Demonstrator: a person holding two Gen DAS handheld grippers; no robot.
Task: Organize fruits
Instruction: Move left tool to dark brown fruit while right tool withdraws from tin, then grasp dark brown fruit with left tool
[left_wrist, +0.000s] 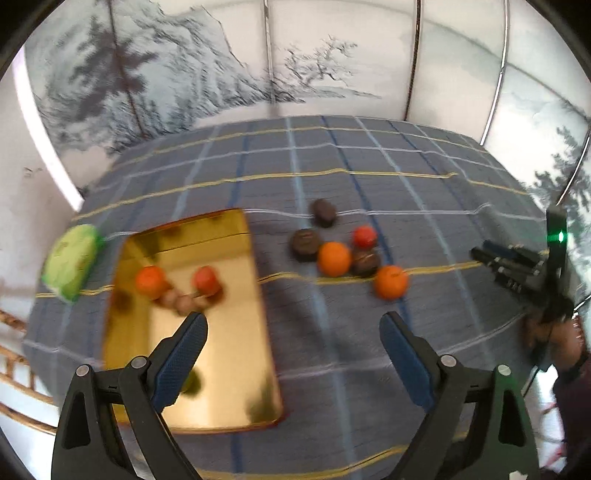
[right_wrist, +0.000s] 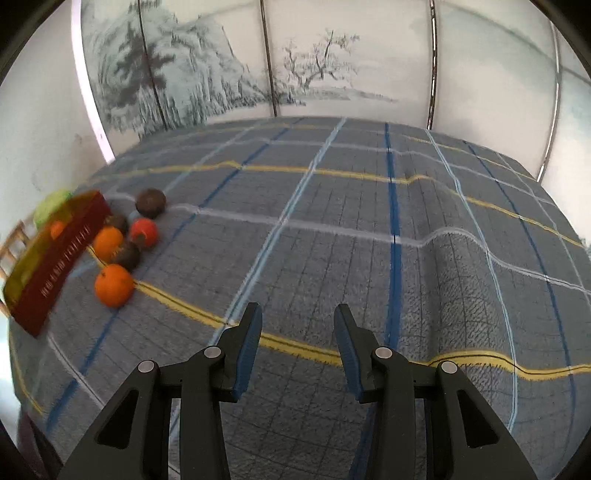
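A gold tray with a red side wall lies on the blue plaid tablecloth. In it are an orange fruit, a red fruit and small brown fruits. A loose pile sits right of the tray: two oranges, a red fruit and dark brown fruits. The nearest orange also shows in the right wrist view. My left gripper is open and empty above the tray's right edge. My right gripper is open and empty over bare cloth, right of the pile.
A green packet lies left of the tray. A painted folding screen stands behind the table. The cloth has a raised wrinkle on the right. The other gripper is at the right edge of the left wrist view.
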